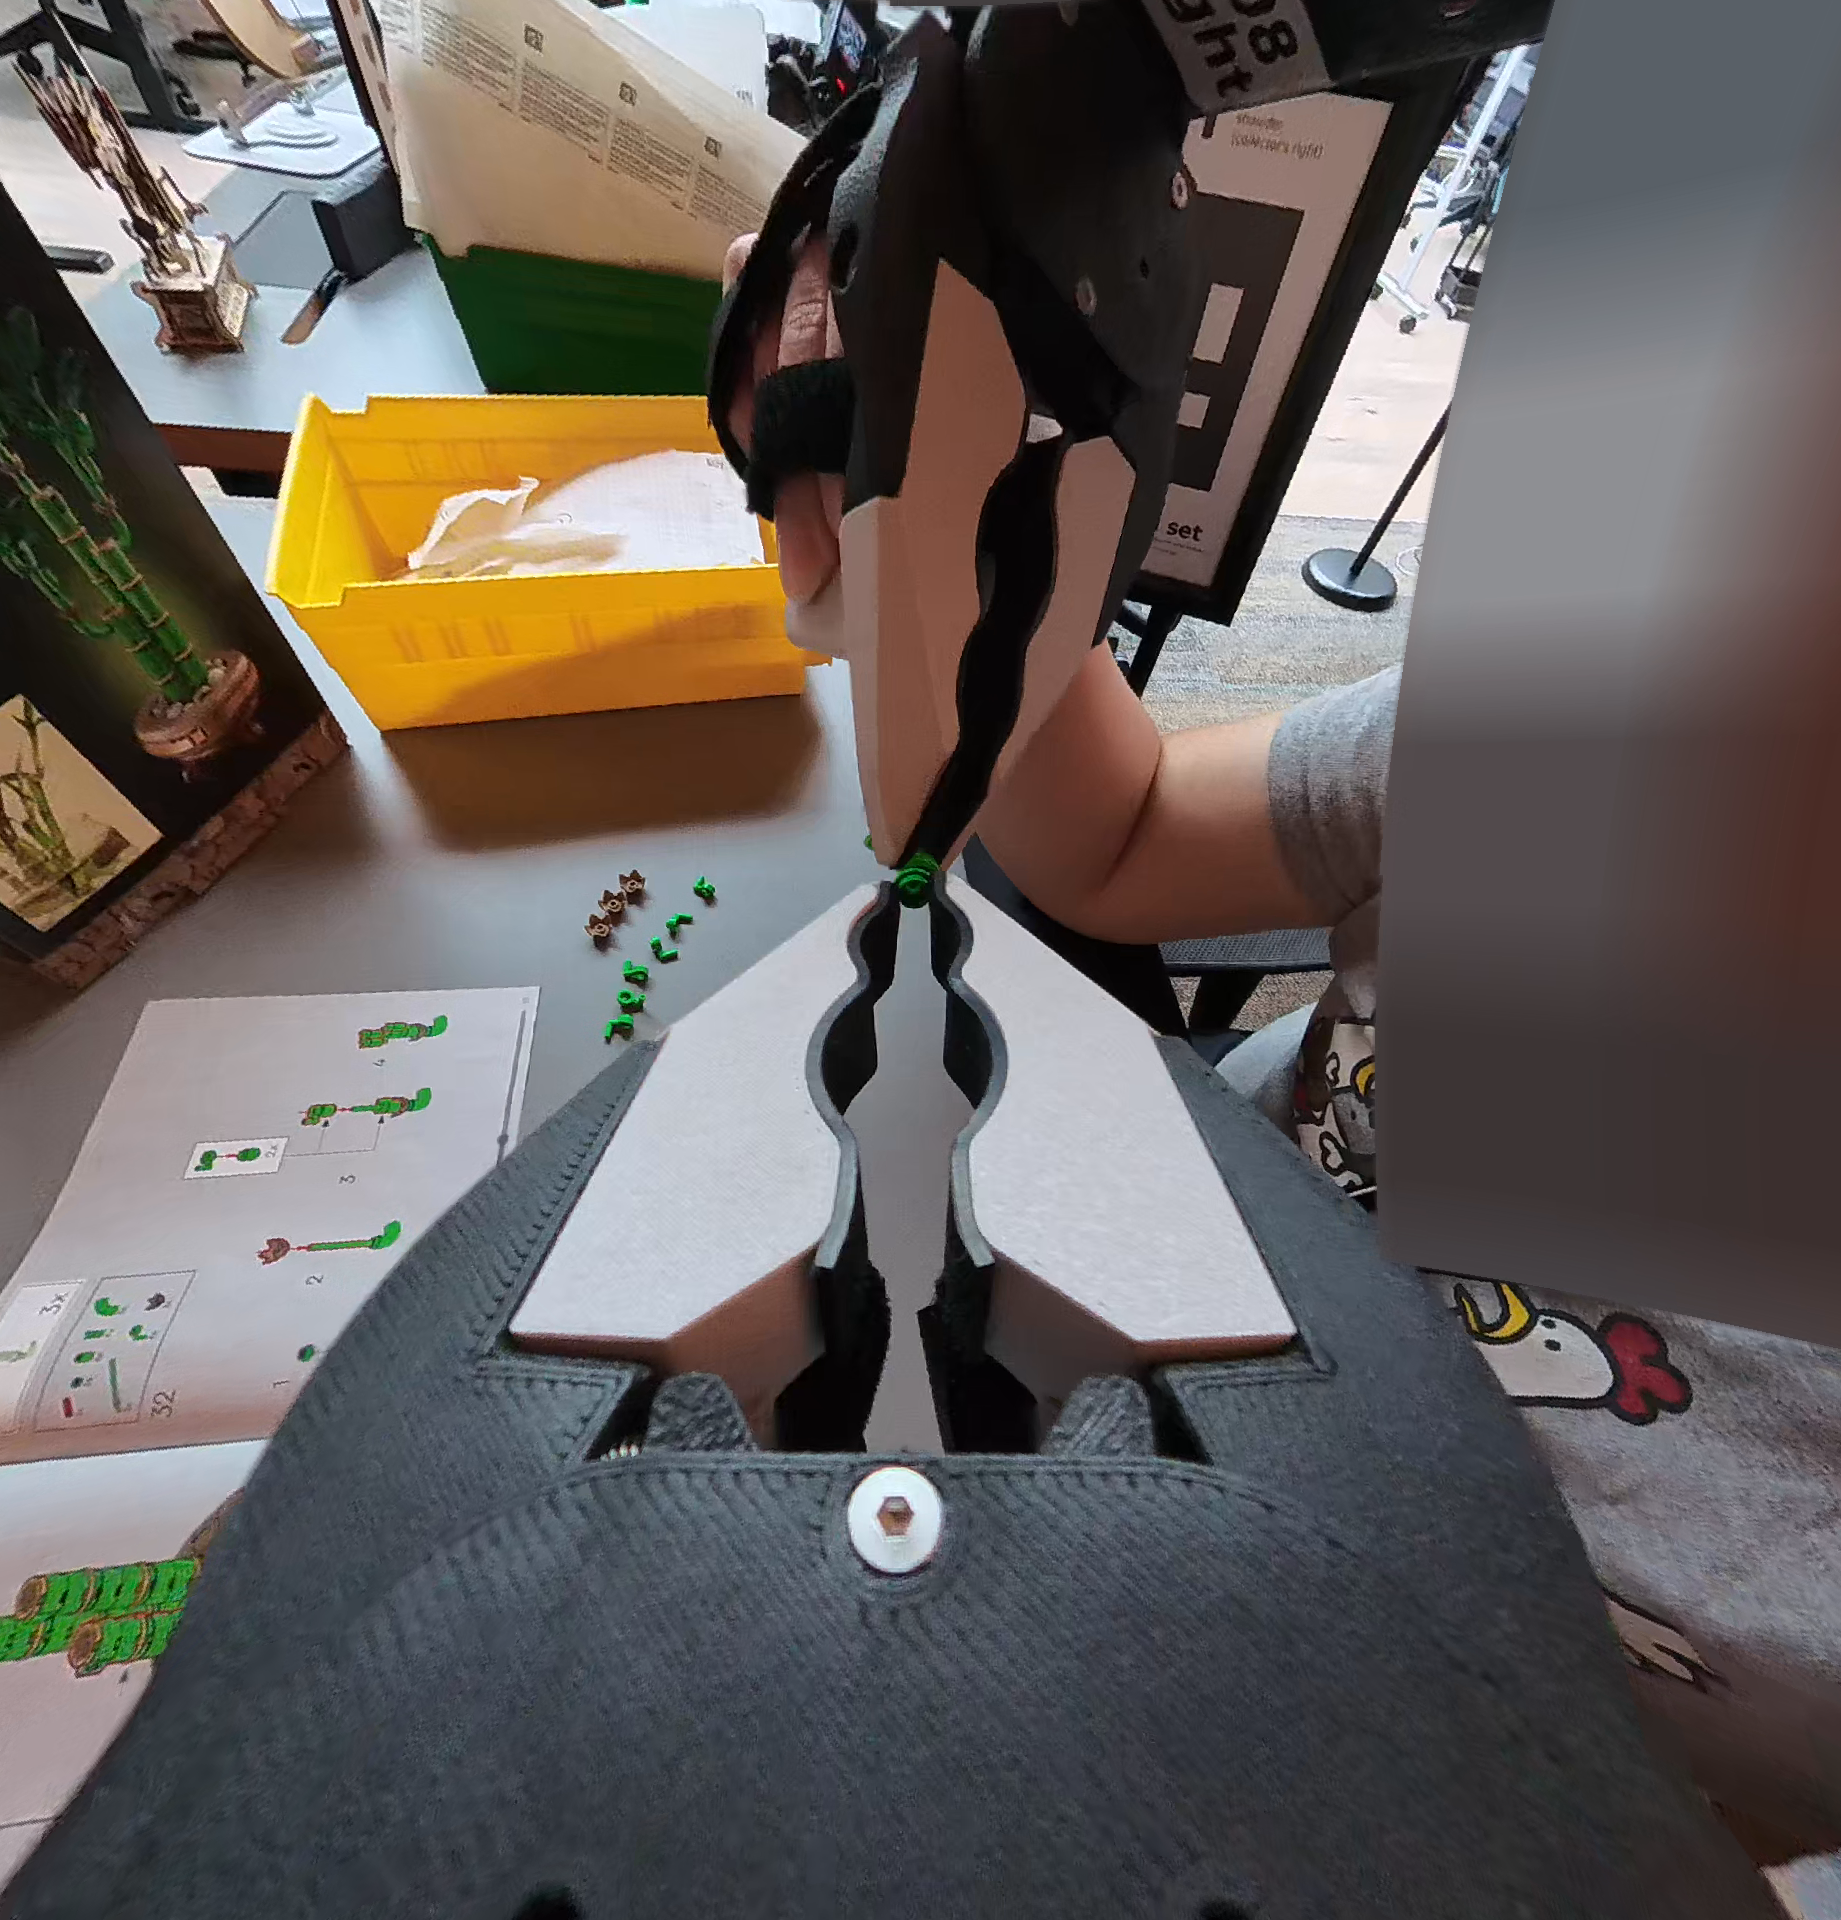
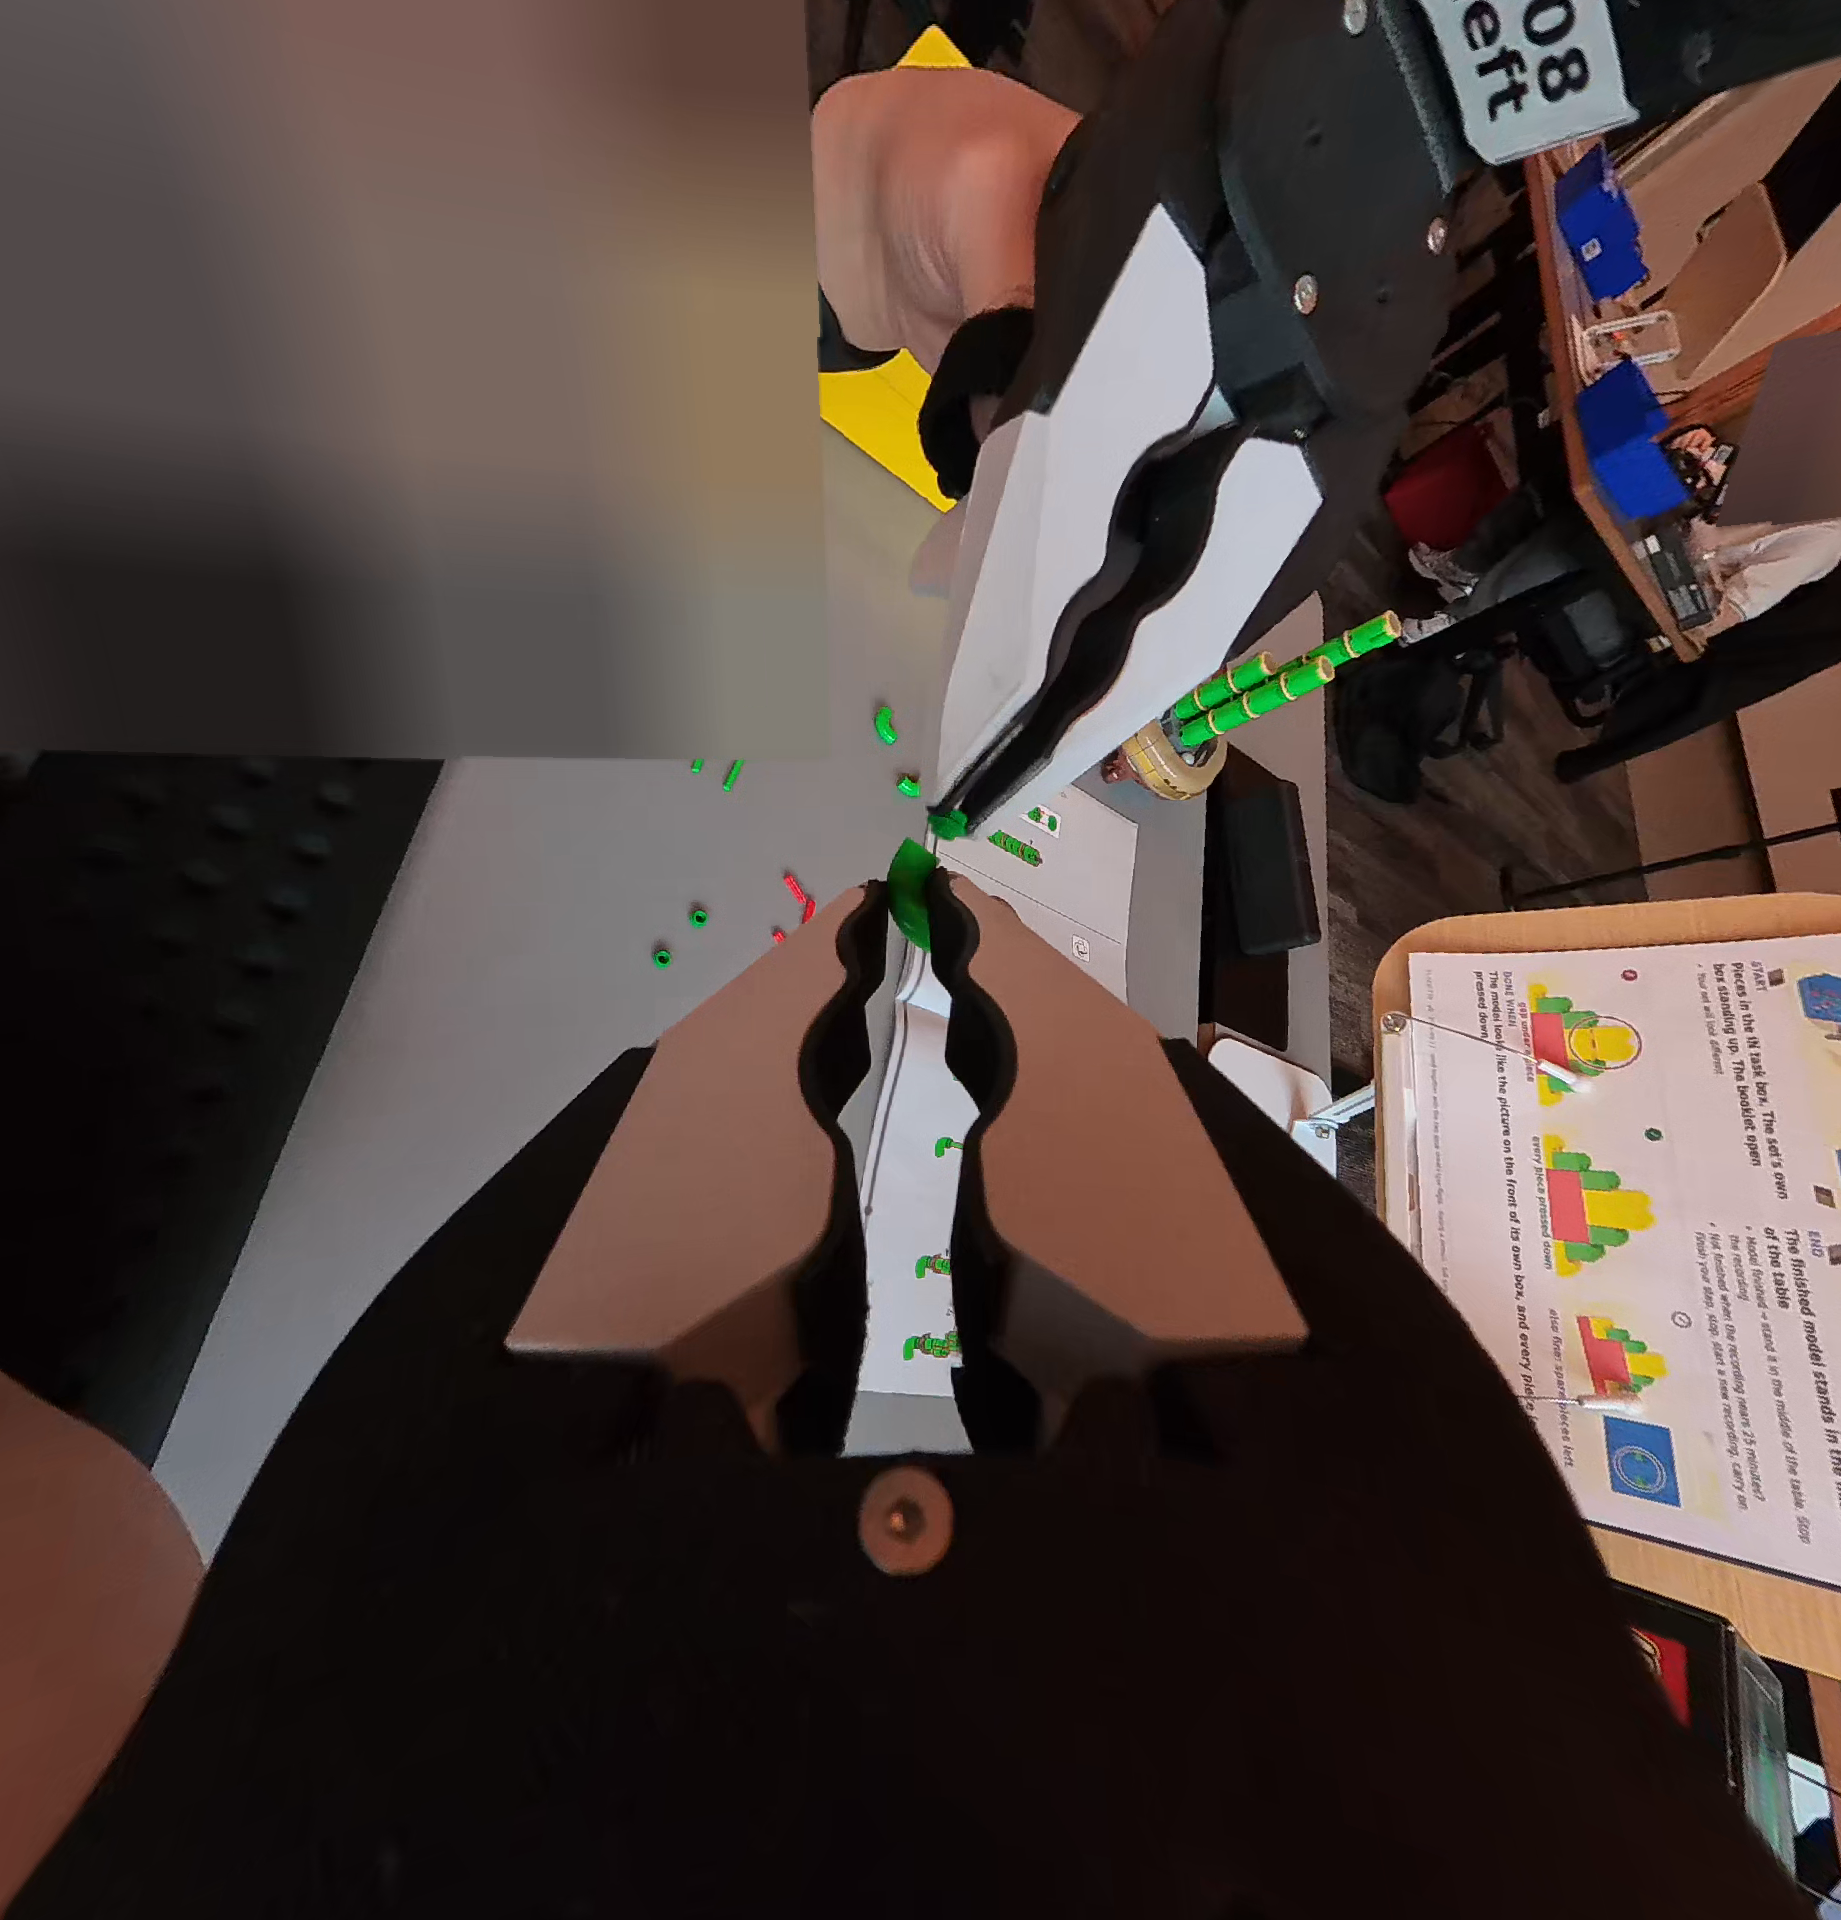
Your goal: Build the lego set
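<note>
Left tongs [image 1: 908, 902]: clenched on a small green round piece [image 1: 914, 879] at the tips, above the worktop [image 1: 542, 831].
Right tongs [image 2: 908, 902]: clenched on a curved green piece [image 2: 908, 883]; in the left view they come down from above, tips touching the left tongs' tips.
Pieces: the two green pieces meet tip to tip in mid-air.
Loose parts [image 1: 646, 951]: small green and brown bits on the worktop, beside the booklet.
Booklet [image 1: 272, 1195]: open, flat, left of the left tongs.
Yellow bin [image 1: 521, 644]: behind the loose parts, holding crumpled white bags.
Set box [image 1: 95, 582]: upright, far left.
Bamboo stalks [image 2: 1290, 675]: built, green, beyond the left tongs in the right view.
</note>
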A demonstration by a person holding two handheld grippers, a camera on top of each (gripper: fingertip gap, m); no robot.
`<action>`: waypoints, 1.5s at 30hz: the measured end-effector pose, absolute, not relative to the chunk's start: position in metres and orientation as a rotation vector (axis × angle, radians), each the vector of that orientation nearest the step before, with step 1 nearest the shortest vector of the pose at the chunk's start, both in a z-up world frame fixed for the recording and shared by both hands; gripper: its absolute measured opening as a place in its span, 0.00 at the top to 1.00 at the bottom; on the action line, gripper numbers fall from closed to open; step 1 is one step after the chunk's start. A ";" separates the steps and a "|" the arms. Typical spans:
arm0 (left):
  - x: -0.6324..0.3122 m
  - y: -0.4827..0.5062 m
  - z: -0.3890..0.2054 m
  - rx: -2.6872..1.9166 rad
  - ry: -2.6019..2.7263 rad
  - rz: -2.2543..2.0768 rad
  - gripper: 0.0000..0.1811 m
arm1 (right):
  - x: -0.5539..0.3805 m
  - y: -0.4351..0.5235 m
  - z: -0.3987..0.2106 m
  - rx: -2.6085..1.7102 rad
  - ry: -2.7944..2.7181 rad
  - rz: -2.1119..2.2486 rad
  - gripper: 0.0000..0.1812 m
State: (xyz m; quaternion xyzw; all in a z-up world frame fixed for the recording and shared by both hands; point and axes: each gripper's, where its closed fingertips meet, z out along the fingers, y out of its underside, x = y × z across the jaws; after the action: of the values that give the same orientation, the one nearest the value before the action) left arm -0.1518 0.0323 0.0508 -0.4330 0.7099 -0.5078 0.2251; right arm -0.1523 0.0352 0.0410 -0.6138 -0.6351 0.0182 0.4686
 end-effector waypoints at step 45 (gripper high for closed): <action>-0.151 0.050 0.008 -1.489 2.056 -1.402 0.98 | -0.155 0.056 0.002 -1.680 -1.637 0.131 0.98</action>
State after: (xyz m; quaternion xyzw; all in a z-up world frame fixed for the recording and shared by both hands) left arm -0.1514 0.0500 0.0082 -0.5097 0.7037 -0.4801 0.1205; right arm -0.1545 0.0561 0.0022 -0.6597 -0.6428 0.0513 0.3859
